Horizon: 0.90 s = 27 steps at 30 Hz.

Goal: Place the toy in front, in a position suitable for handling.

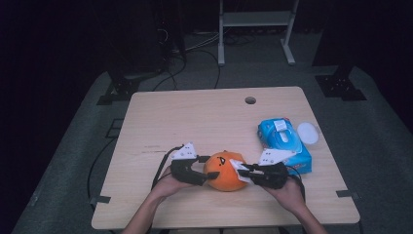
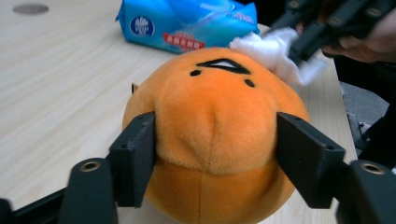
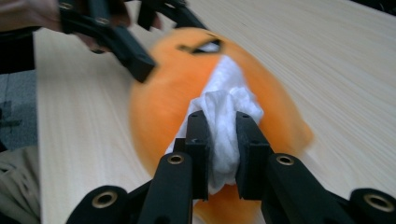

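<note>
**Two claws on an orange plush, one with a white wipe**

The tabletop (image 1: 195, 117) is pale wood, and the orange plush toy (image 1: 225, 170) sits near its front edge, between the person's two hands. Behind and to the right of the toy lies a blue pack of wipes (image 1: 285, 141), with a small white lid (image 1: 308, 132) just beside it.

The left claw (image 2: 215, 158) stands partly open, its two pads pressed against the plush's flanks so that the toy is clamped between them. The right claw (image 3: 218, 149) is nearly closed, pinching a crumpled white wipe (image 3: 226, 116) that lies against the plush's surface below its stitched face.

The high view gives the layout of the tabletop and both forearms coming in from below. The left gripper view shows the pads dented into the fur and the right claw with its wipe at the far side. The right gripper view shows the wipe squeezed between the jaws; the plush there is blurred.
</note>
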{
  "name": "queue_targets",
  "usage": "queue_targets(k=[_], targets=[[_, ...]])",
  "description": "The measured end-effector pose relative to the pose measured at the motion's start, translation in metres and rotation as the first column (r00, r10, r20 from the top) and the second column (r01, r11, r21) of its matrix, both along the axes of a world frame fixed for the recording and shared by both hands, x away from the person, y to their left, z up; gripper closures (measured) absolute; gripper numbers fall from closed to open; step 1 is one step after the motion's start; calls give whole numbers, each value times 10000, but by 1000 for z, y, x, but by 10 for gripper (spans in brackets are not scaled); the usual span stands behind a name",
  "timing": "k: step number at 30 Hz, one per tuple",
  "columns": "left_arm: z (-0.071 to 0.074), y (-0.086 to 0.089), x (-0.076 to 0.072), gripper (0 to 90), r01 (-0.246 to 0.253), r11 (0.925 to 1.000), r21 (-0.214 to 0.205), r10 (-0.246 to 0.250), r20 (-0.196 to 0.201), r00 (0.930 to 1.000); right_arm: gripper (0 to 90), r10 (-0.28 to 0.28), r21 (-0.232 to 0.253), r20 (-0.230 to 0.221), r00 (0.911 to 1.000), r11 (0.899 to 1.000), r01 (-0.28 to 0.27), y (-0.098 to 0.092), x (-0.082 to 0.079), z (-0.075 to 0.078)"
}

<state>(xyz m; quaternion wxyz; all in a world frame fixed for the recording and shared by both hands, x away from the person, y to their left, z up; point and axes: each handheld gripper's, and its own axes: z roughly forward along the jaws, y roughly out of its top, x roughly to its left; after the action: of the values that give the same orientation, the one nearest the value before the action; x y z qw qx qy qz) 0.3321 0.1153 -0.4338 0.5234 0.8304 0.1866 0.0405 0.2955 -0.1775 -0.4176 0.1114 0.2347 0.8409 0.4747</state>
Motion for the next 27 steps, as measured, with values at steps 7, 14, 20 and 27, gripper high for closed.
queue_targets(k=[7, 14, 20, 27], targets=[[3, -8, -7, 339, 295, 9988, 402, -324, 725, 9968, 771, 488, 126, 600, 9970, 9987, -496, 21, -6, 12], [2, -9, -7, 311, 387, 9986, 346, -411, 697, 9967, 770, -562, 49, 491, 9972, 9984, 560, -3, 13, 9], [1, -10, -3, 229, 147, 9998, -159, -148, -58, 9999, 770, -309, 123, -222, 9993, 9994, 312, -10, 7, -1], [5, -16, -11, 342, 412, 9985, 355, -439, 806, 9958, 770, 429, 60, 392, 9983, 9991, -431, 14, -9, 11]])
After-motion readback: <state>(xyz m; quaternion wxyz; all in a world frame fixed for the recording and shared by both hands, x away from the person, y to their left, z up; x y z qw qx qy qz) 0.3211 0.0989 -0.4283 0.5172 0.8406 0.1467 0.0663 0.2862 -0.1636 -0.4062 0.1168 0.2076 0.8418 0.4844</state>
